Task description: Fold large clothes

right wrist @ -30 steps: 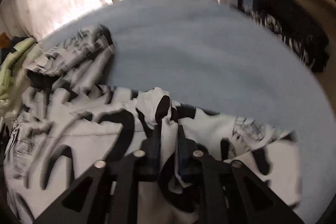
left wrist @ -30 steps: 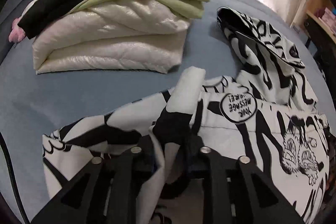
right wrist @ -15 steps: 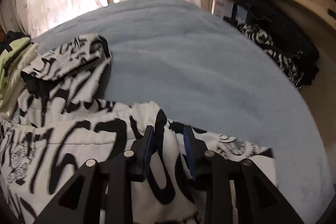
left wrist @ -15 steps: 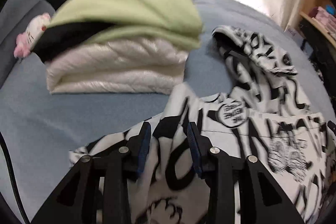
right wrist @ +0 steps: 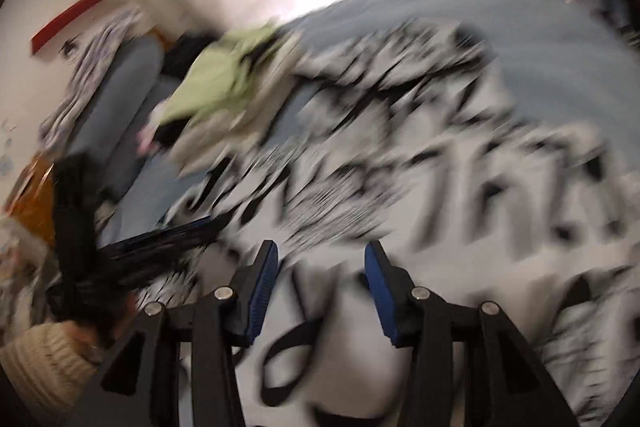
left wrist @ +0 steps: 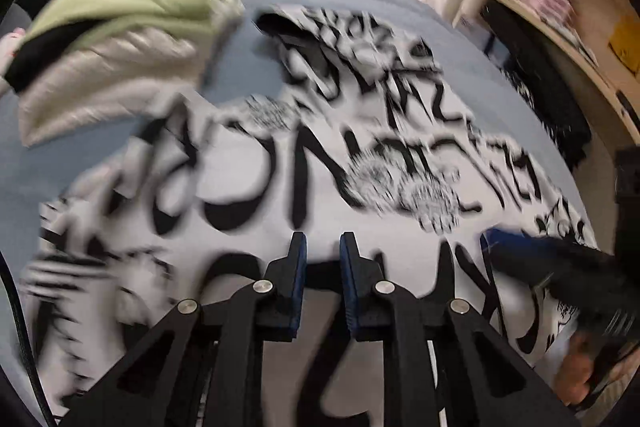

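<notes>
here we see a black-and-white printed garment [left wrist: 384,163] spread flat across a blue bed [left wrist: 80,163], lying just beside a stack of folded clothes [left wrist: 116,39] with a green piece on top. our left gripper [left wrist: 322,247] hangs over the near edge of the garment, its blue-padded jaws narrowing with nothing between them. our right gripper [right wrist: 321,255] hangs over the same cloth, its jaws widening and empty, though both views are badly blurred by motion.
</notes>
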A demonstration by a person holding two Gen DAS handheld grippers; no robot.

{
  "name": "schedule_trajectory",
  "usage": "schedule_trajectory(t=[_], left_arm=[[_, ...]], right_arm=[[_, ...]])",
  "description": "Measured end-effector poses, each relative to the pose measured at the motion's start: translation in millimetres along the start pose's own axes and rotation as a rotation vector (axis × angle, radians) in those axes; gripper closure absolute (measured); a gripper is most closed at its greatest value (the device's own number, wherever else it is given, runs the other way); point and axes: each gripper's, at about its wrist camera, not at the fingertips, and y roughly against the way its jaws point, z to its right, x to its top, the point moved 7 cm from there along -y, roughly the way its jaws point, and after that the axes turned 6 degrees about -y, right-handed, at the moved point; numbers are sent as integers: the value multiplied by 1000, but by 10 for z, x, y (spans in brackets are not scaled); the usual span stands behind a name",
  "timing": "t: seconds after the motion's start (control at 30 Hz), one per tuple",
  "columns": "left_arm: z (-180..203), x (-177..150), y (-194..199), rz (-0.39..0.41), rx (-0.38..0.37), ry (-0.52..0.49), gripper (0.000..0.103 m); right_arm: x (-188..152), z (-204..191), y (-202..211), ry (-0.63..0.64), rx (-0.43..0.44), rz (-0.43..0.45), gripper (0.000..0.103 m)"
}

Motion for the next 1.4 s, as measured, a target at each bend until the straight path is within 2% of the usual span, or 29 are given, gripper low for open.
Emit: schedule_trajectory(t=[0.03, 0.07, 0.1, 0.23, 0.27, 0.3, 0.33, 0.37, 0.43, 0.5, 0.57, 0.67, 0.73, 0.83, 0.87, 0.9, 0.93, 1.03, 1.07, 1.13, 1.23, 1.33, 1.4], left_arm=[[39, -26, -111, -23, 0, -1, 88], [57, -81, -170, -35, 7, -2, 88], [42, -77, -271, -44, 28, -3, 88], [-162, 72, -478, -45, 67, 46, 91], [-227, 124, -517, -43, 74, 58, 92], [-322, 189, -560, -41, 86, 77, 97], [-398, 232, -590, -44, 80, 103, 99], [-452, 258, -605, -42, 69, 124, 99], [-528, 309, -577, -31, 64, 138, 99], [-552, 335, -480, -15, 78, 113, 98], [-526, 320, -316, 10, 90, 76, 93], [-508, 212, -116, 35, 88, 52, 92], [-622, 52, 27, 38, 129, 57, 92], [-949, -174, 211, 42, 222, 83, 92], [-1142, -283, 269, 33, 266, 106, 92], [-1263, -347, 305, 32, 279, 125, 92], [-1475, -453, 379, 37, 304, 161, 93], [-1860, -660, 497, 47, 336, 232, 97], [-1984, -736, 524, 35, 392, 252, 94], [-2198, -887, 503, -6, 486, 279, 94], [-2318, -987, 494, 23, 440, 342, 92], [-2275, -949, 489, 15, 478, 334, 92], [-2243, -920, 533, 10, 477, 344, 92]], right_arm=[[-87, -33, -158, 14, 8, -49, 58], [-156, -11, -344, 31, -23, -85, 58], [-164, 22, -432, 35, -47, -87, 60], [106, 346, -531, -31, -141, -2, 82], [187, 438, -524, -46, -167, 20, 82], [316, 606, -497, -40, -252, 70, 85], [377, 715, -478, -36, -292, 90, 97], [448, 848, -474, -45, -305, 101, 103], [538, 1026, -456, -79, -273, 98, 103], [564, 1040, -419, -89, -260, 98, 103], [541, 961, -375, -49, -304, 91, 100], [473, 751, -285, 37, -351, 101, 90], [367, 638, -240, 85, -343, 94, 77], [155, 668, -105, 155, -392, 87, 75], [95, 746, -48, 176, -422, 90, 73], [71, 809, -1, 179, -444, 100, 68], [47, 921, 96, 175, -470, 111, 68], [3, 1408, 467, 123, -631, 154, 68], [-21, 1612, 640, 95, -676, 181, 70], [-78, 1983, 984, 16, -715, 230, 70], [-181, 2386, 1330, -74, -823, 274, 69], [-318, 2704, 1475, -195, -833, 267, 69], [-318, 2745, 1517, -233, -806, 273, 69]])
